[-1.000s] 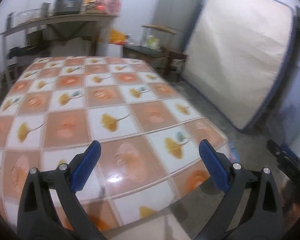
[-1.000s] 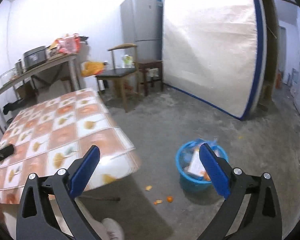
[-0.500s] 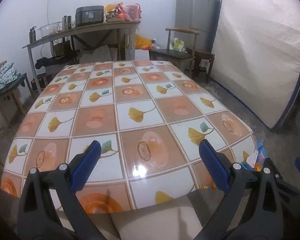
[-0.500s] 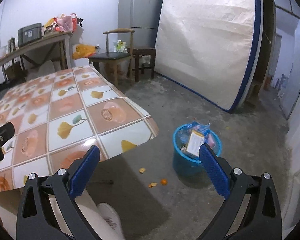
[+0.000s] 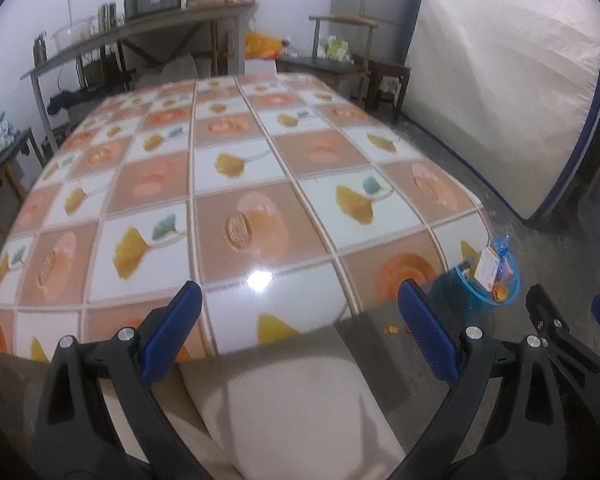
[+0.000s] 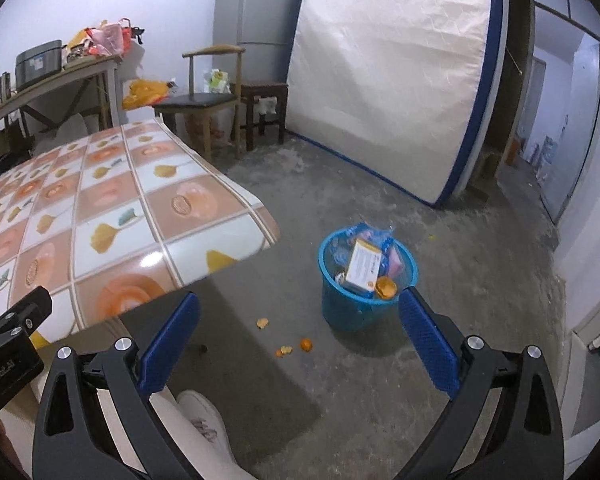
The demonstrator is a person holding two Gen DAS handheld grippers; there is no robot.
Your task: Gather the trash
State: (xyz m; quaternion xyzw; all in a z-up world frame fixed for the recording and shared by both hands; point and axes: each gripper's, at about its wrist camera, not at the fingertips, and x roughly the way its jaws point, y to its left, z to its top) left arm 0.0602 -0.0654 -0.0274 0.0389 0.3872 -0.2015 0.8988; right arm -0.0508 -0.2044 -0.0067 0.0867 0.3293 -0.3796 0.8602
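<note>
On our left we hold the left tool (image 5: 296,324) with its blue-padded fingers spread wide and nothing between them, above the near edge of the tabletop (image 5: 236,184), whose glossy cloth of orange and white squares with yellow leaf prints carries no objects. Just past the tabletop's right corner a blue trash basket (image 6: 366,284) stands on the concrete floor (image 6: 440,360), filled with a white and orange carton (image 6: 364,266), crumpled wrappers and an orange peel (image 6: 386,287) at its rim. Three small orange peel scraps (image 6: 286,350) lie on the floor just in front of the basket, apart from it. The right tool (image 6: 298,330) hangs above that patch of floor, its fingers likewise wide apart and empty. Farther right a mattress (image 6: 384,68) leans upright against the wall.
</note>
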